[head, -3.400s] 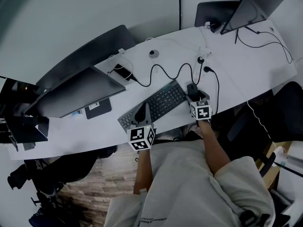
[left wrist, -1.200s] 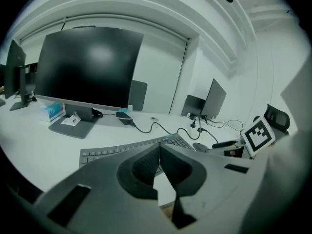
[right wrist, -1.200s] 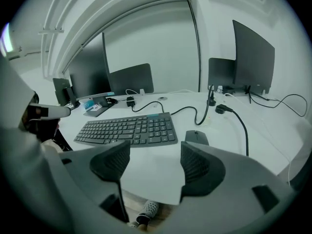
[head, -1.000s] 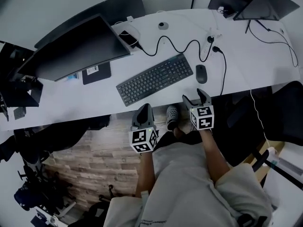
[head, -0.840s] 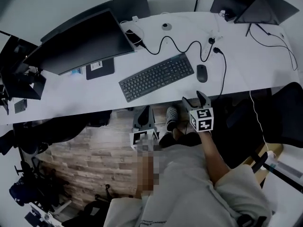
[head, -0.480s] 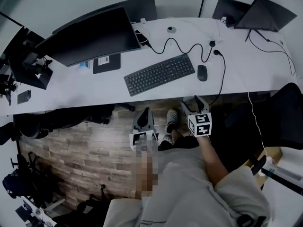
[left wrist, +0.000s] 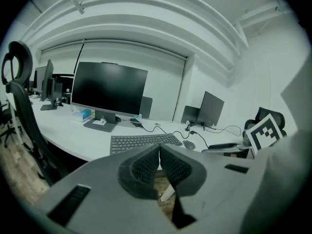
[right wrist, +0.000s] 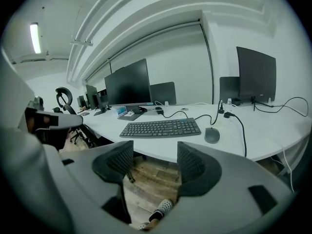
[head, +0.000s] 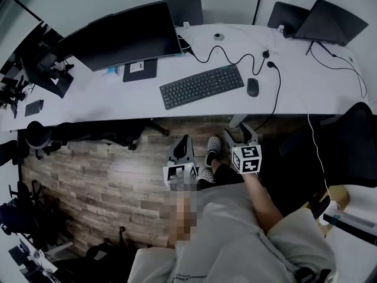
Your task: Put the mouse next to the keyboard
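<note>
Placement is judged done: the mouse [head: 253,87] is set just beside the keyboard's [head: 201,85] right end, near the counter's [head: 306,93] front edge. Both empty, the left tongs [head: 181,141] are closed and the right tongs [head: 242,132] parted, having just been narrowing; nothing further is needed.

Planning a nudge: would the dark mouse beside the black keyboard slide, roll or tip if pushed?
The small dark oval mouse looks low and flat-bottomed, so it would probably slide on the smooth white desk, not tip or roll. Its domed shell might slip when pinched.
</note>
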Motion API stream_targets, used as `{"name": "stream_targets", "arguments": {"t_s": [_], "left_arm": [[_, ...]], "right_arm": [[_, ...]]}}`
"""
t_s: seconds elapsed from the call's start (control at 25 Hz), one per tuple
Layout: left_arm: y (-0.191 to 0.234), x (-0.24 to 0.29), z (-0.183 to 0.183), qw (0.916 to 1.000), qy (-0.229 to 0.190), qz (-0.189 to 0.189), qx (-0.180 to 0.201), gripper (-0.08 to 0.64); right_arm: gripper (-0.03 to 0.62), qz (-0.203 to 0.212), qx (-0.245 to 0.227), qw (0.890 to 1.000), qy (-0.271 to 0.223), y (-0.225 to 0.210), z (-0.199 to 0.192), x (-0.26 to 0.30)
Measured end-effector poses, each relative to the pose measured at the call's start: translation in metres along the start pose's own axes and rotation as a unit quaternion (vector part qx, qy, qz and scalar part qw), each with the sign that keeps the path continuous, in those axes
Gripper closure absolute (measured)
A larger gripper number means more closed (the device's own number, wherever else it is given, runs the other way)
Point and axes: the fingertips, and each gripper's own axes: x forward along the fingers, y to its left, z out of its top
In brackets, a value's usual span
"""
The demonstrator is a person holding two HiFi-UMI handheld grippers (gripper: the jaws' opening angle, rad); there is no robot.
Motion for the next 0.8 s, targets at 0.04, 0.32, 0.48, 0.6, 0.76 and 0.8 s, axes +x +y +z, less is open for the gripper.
{"name": "stream_targets", "arguments": {"t_s": [0.04, 0.32, 0.48, 0.6, 0.76, 0.8], "left_arm": [[-0.001, -0.004, -0.002, 1.0000, -0.002, 0.001, -0.001, 0.537], [-0.006, -0.027, -0.006, 0.9998, -0.019, 0.005, 0.000, 0.537], [-0.004, -0.036, -0.004, 0.9997, -0.023, 0.008, 0.002, 0.537], [-0.004, -0.039, -0.003, 0.9996, -0.026, 0.006, 0.003, 0.537], [-0.003, -0.037, -0.002, 0.9997, -0.025, 0.004, 0.008, 0.537], [-0.003, -0.036, -0.002, 0.9997, -0.024, 0.003, 0.009, 0.537]], "right_arm": [[0.305, 0.003, -0.005, 1.000, 0.001, 0.004, -0.003, -0.004], [0.307, 0.016, -0.024, 1.000, -0.007, 0.023, -0.011, -0.018], [0.310, 0.021, -0.033, 0.999, -0.013, 0.031, -0.006, -0.021], [0.311, 0.021, -0.032, 0.999, -0.019, 0.032, -0.004, -0.021], [0.313, 0.024, -0.033, 0.999, -0.021, 0.037, -0.001, -0.017], [0.314, 0.024, -0.032, 0.999, -0.022, 0.037, 0.000, -0.016]]}}
